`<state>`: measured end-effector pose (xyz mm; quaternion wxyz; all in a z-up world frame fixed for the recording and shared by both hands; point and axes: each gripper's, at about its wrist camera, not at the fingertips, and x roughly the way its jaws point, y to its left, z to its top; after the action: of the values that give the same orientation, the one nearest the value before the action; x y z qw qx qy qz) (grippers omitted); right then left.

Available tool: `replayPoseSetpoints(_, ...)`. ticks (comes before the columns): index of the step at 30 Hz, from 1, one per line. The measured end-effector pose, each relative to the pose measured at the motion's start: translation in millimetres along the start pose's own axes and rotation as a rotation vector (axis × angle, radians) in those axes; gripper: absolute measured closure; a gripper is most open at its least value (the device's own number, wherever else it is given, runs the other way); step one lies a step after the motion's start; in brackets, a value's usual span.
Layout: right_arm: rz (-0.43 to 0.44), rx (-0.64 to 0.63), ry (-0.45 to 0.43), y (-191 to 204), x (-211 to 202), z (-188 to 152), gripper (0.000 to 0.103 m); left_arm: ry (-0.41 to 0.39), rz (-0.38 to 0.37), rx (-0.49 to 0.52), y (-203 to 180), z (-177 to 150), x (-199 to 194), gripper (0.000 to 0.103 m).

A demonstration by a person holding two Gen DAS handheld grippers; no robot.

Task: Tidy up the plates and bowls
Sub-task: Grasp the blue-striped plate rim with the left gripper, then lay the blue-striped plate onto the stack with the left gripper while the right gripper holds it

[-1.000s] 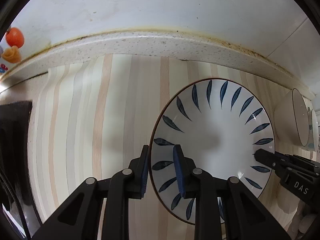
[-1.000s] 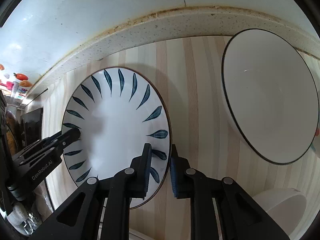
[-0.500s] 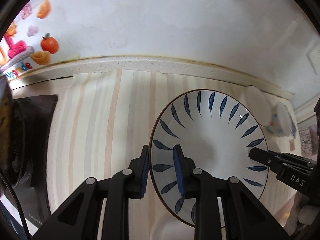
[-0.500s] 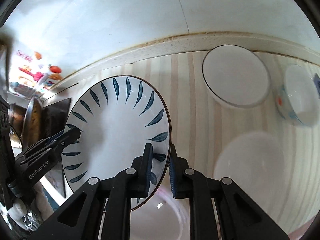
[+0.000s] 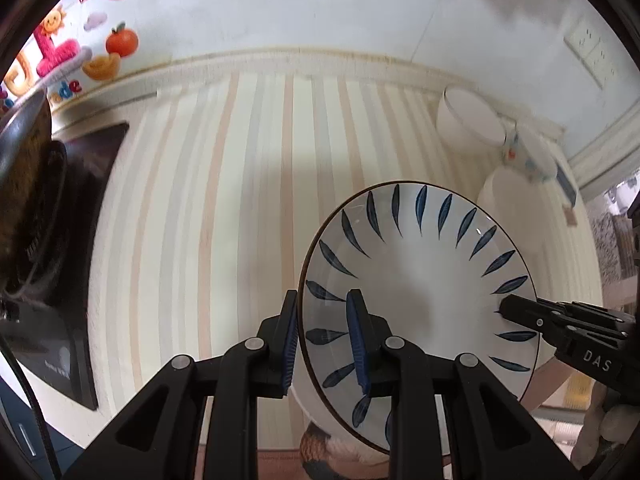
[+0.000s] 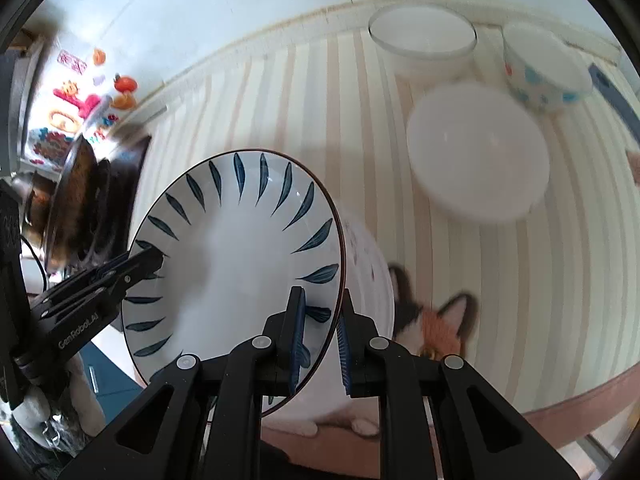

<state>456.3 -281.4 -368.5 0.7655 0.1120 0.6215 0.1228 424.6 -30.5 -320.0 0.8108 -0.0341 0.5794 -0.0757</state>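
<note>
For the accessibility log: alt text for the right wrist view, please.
The right tongs and left tongs grip opposite rim edges of a blue-leaf plate above a striped counter; three bowls stand beyond at right.

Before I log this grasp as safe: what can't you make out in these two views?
- Underside of the leaf-pattern plate: hidden by the plate itself, both views.
- Outer pad contact of the left gripper and right gripper: behind the rim.
- Cat-pattern item: mostly covered by the plate, cut off below.
- Plain white bowl and dotted bowl: motion-blurred in the right wrist view.
</note>
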Motion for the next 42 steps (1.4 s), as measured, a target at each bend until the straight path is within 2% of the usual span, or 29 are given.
replayPoseSetpoints(8,-0.015,0.005,0.024,-10,22,-27,0.086,0.054,0.033,0.019,-4,-22,24,0.082)
replayPoseSetpoints(26,-0.035,0.04,0.037,-14,45,-21,0.086,0.095,0.052,0.05,-11,-25,48,0.082)
replayPoseSetpoints(38,-0.015,0.083,0.043,-20,46,-21,0.084,0.109,0.041,0.043,-8,-24,47,0.082)
replayPoseSetpoints(42,-0.019,0.084,0.038,-19,41,-20,0.082,0.094,0.058,0.059,-9,-22,45,0.082)
